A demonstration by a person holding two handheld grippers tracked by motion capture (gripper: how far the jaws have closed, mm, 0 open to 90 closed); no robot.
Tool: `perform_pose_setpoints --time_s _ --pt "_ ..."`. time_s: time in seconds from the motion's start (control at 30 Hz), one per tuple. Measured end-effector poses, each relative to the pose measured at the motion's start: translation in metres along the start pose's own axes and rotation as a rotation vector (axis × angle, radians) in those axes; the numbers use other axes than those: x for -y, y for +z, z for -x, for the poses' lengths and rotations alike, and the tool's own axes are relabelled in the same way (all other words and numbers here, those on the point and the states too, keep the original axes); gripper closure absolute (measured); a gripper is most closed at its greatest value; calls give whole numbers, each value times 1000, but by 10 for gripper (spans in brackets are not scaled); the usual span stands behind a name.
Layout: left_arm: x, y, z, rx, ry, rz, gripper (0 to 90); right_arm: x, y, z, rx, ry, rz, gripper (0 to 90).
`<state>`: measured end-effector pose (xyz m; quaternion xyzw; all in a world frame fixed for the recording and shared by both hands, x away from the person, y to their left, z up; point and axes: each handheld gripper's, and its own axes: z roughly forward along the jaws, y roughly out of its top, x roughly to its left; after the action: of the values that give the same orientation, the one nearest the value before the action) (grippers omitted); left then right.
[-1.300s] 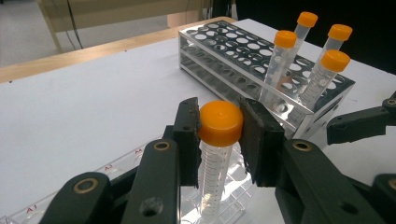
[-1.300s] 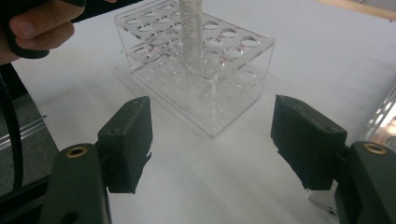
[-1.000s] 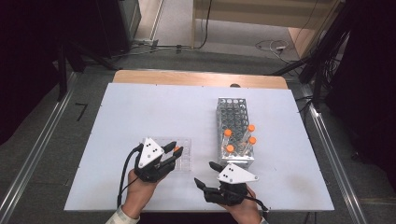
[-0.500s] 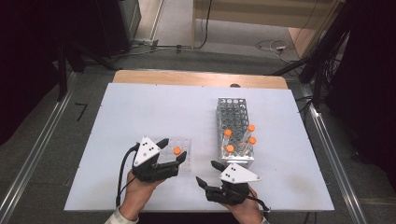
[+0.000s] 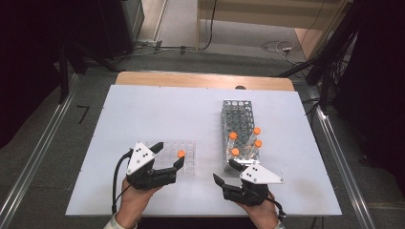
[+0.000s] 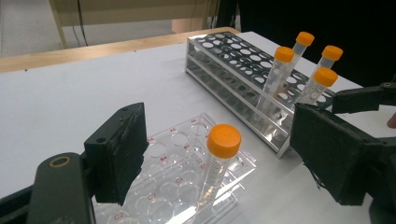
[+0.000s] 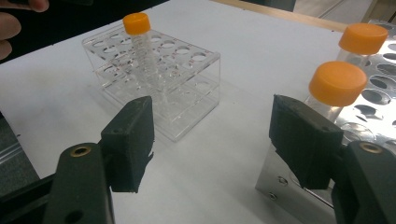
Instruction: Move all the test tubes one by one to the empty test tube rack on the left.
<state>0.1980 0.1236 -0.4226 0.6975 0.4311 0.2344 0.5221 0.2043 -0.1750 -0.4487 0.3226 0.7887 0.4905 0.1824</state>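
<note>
Orange-capped tube point(image 6: 218, 164) sits upright in the clear plastic rack point(image 6: 184, 186), released, between the left gripper's point(image 5: 173, 166) jaws, which have just opened wide. Pulling back crooked could clip its cap and tip it. Right gripper point(image 5: 228, 172), jaws wide and empty, sits at the metal rack's point(image 5: 239, 119) 6 o'clock end on the bench point(image 5: 157, 109).

White-topped desk point(image 5: 157, 109) with a wooden far edge point(image 5: 200, 79). Grey floor point(image 5: 52, 143) all round, crossed by metal rails point(image 5: 36, 157) at left and right. Dark furniture point(image 5: 119, 24) at far left. Loose cables point(image 5: 277, 46) on the floor beyond. Wooden panel point(image 5: 267, 12) at back.
</note>
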Motion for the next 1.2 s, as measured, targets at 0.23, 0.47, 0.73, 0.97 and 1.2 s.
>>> perform_pose_setpoints --time_s 0.23,0.47,0.73,0.97,1.2 --pt "1 -2 -3 -9 -5 -3 186 1 -5 4 16 3 -5 301" --pt "1 -3 -6 -14 -10 -1 186 3 -8 13 58 13 -2 307" --pt "1 -2 -9 -44 -14 -1 121 6 2 26 123 21 1 354" --pt "1 -4 -11 -51 -20 6 116 7 11 36 147 37 8 477" --pt "1 -4 -11 -49 -20 5 116 9 16 39 148 48 20 579"
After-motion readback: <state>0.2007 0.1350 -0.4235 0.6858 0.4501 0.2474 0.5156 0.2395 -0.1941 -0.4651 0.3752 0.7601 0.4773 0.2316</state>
